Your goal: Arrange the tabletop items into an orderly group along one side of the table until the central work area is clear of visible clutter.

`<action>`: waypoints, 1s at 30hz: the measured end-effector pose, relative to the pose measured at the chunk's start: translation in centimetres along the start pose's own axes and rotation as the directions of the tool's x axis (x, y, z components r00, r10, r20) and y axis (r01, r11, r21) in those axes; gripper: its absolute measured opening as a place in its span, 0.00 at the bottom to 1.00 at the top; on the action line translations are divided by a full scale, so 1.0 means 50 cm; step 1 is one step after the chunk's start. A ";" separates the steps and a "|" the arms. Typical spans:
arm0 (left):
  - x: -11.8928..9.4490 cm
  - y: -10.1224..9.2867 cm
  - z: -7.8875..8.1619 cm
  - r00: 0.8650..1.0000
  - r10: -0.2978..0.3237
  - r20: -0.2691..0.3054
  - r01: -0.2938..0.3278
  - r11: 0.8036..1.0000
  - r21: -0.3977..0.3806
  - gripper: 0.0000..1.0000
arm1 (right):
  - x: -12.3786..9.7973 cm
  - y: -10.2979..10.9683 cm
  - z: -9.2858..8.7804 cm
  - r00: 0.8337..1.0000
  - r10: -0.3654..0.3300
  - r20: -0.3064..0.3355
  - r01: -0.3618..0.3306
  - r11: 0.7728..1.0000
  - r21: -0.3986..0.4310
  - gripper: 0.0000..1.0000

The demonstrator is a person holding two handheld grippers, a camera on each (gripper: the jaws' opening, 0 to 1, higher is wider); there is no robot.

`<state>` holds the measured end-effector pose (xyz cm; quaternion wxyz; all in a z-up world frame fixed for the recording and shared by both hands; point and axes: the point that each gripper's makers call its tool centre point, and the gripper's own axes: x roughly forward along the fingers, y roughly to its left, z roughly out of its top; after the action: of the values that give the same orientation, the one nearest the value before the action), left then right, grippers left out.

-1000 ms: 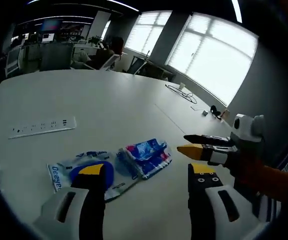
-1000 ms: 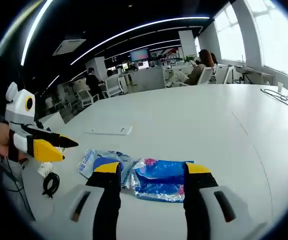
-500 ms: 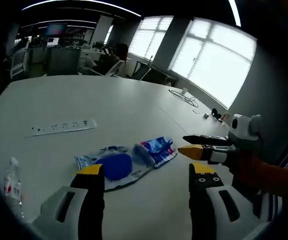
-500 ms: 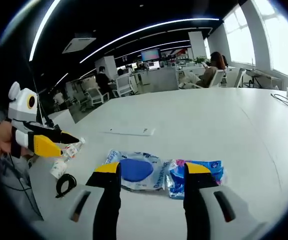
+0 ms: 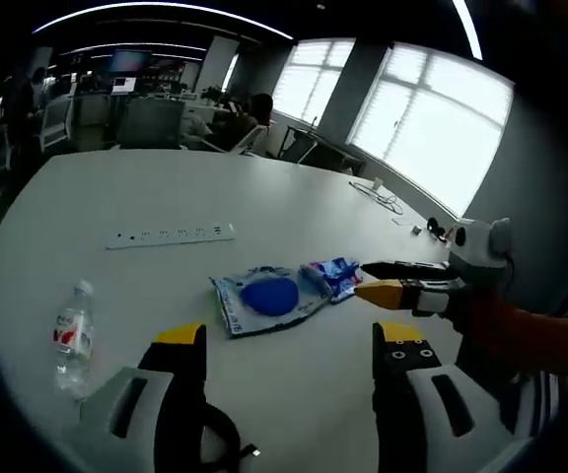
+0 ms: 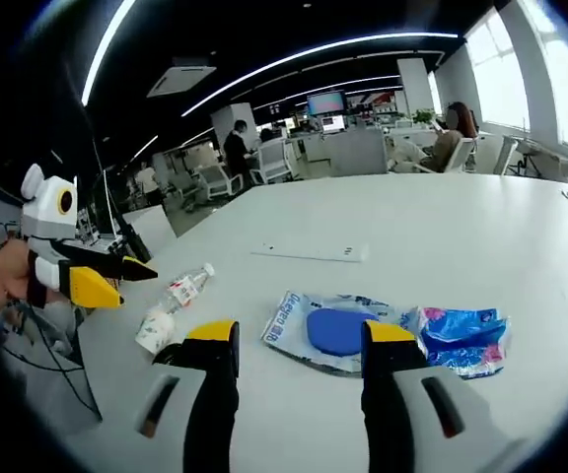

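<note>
A flat wipes pack (image 5: 264, 296) with a blue round lid lies mid-table, and a crumpled blue-and-pink packet (image 5: 331, 276) touches its right end. A small water bottle (image 5: 72, 335) lies on its side to the left. My left gripper (image 5: 289, 337) hovers open above the near table, holding nothing. The right gripper (image 5: 402, 281) comes in from the right, close beside the packet. In the right gripper view, the right gripper (image 6: 299, 335) stands open before the wipes pack (image 6: 328, 330), with the packet (image 6: 461, 335) to its right and the bottle (image 6: 176, 301) to its left. The left gripper (image 6: 82, 276) sits at far left.
A white power strip (image 5: 171, 235) lies farther back on the white table (image 5: 264, 187). A black cable (image 5: 220, 439) coils at the near edge. Thin cables and small items (image 5: 388, 202) sit by the windows. Office desks, chairs and people stand beyond the table (image 6: 412, 217).
Both views have drawn back and swung left, so the bottle and black cable now show. The two packs lie as before. Both grippers stay open.
</note>
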<state>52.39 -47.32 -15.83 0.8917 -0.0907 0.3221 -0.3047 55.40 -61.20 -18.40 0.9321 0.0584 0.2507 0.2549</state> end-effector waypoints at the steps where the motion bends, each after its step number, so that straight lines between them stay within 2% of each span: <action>1: -0.011 0.007 -0.001 1.000 0.006 0.005 -0.006 1.000 0.002 0.69 | 0.002 0.014 -0.003 1.000 0.006 -0.004 -0.006 1.000 -0.005 0.48; 11: -0.091 0.062 -0.020 0.999 0.035 0.025 -0.035 0.999 -0.008 0.70 | 0.038 0.115 -0.026 0.997 0.065 -0.047 -0.067 0.997 -0.034 0.48; 21: -0.154 0.132 -0.070 0.996 0.087 0.015 -0.086 0.996 -0.033 0.70 | 0.109 0.230 -0.092 0.979 0.144 -0.148 -0.155 0.986 -0.069 0.47; 30: -0.205 0.181 -0.123 0.991 0.135 0.008 -0.134 0.987 -0.091 0.70 | 0.147 0.279 -0.134 0.959 0.178 -0.220 -0.204 0.974 -0.102 0.47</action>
<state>46.70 -33.72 -18.53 0.9076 -0.1111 0.3344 -0.2283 51.32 -45.56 -24.14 0.8734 -0.0024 0.3243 0.3634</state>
